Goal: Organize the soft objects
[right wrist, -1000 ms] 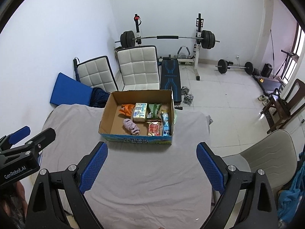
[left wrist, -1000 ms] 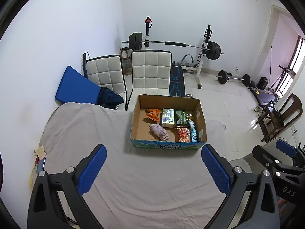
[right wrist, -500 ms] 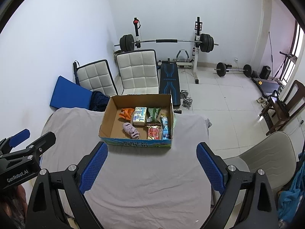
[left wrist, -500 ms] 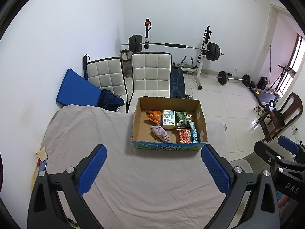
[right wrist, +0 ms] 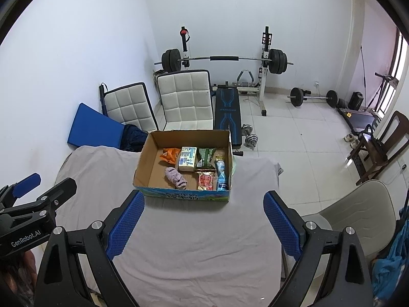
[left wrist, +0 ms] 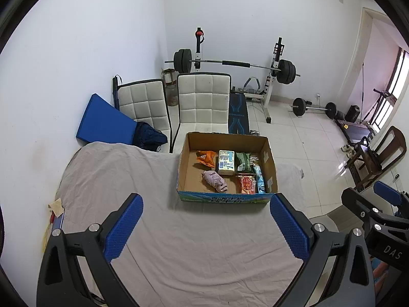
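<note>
An open cardboard box (left wrist: 190, 153) (right wrist: 145, 162) stands at the far edge of a table under a grey cloth (left wrist: 194, 250) (right wrist: 199, 245). Inside lie a pink rolled cloth (left wrist: 215, 181) (right wrist: 175, 177), an orange bag (left wrist: 205, 157) (right wrist: 169, 154), a white pack (left wrist: 226, 162) (right wrist: 188, 159), a green pack (left wrist: 242, 161) (right wrist: 205, 157), a red pack (left wrist: 246, 184) (right wrist: 205, 179) and a blue pack (left wrist: 260, 182) (right wrist: 222, 175). My left gripper (left wrist: 204, 226) is open and empty, well short of the box. My right gripper (right wrist: 204, 223) is open and empty, also short of the box.
Two white padded chairs (left wrist: 203, 102) (right wrist: 188, 99) and a blue mat (left wrist: 103, 122) stand behind the table. A barbell rack (right wrist: 225, 58) and a bench (right wrist: 227, 113) are beyond. A grey chair (right wrist: 358, 212) is at the table's right side. Loose dumbbells (right wrist: 248, 134) lie on the floor.
Both grippers have drawn back and tilted up slightly, so the box sits a little lower and farther in view. Both stay open and empty.
</note>
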